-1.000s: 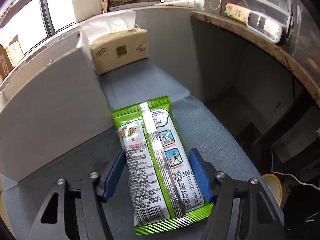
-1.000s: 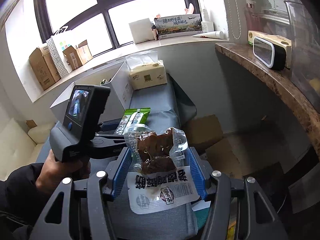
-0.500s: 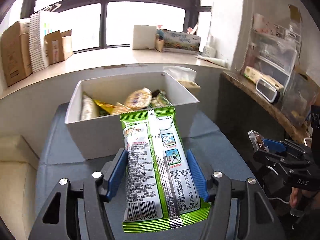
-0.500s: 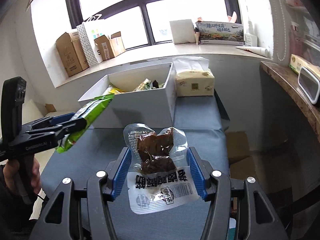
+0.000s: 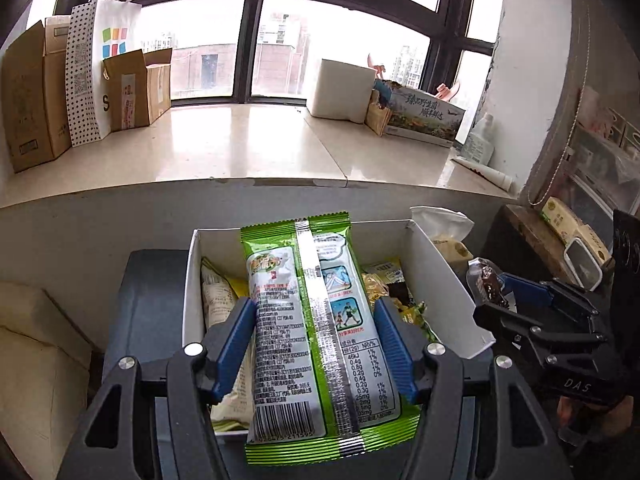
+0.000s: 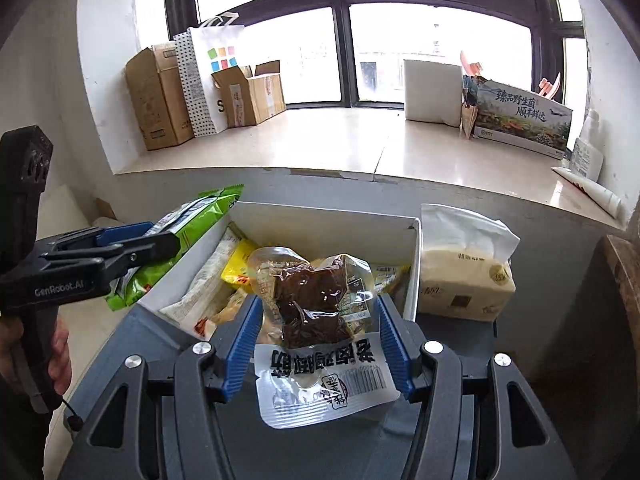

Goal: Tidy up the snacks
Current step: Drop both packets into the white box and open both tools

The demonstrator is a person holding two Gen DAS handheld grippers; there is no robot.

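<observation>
Snack packets in two grippers, one each. Left gripper [image 5: 316, 354] clamped on one green packet [image 5: 316, 320], blue pads pressed against both long edges, packet held above the near wall of the white box [image 5: 444, 272]. Right gripper [image 6: 318, 342] clamped on one clear pouch [image 6: 316, 312] with dark brown food inside and a white printed end, held over the near right corner of the same box.

One white box only, open on top, standing on the grey table [image 6: 132, 352] toward its far edge. Inside: several packets, at least one pale packet [image 6: 200, 280] along the left wall and one yellow packet [image 6: 240, 264] behind it; exact count not possible to tell, because the held snacks cover part of the inside.

One tissue pack [image 6: 464, 276] just beside the right wall of the box, tissue sticking up.

Behind the table, one window ledge [image 5: 240, 148]. On its left end three brown cartons and one spotted paper bag [image 5: 100, 68]; on its right end one white block [image 5: 340, 88] and one printed box [image 5: 424, 120].
</observation>
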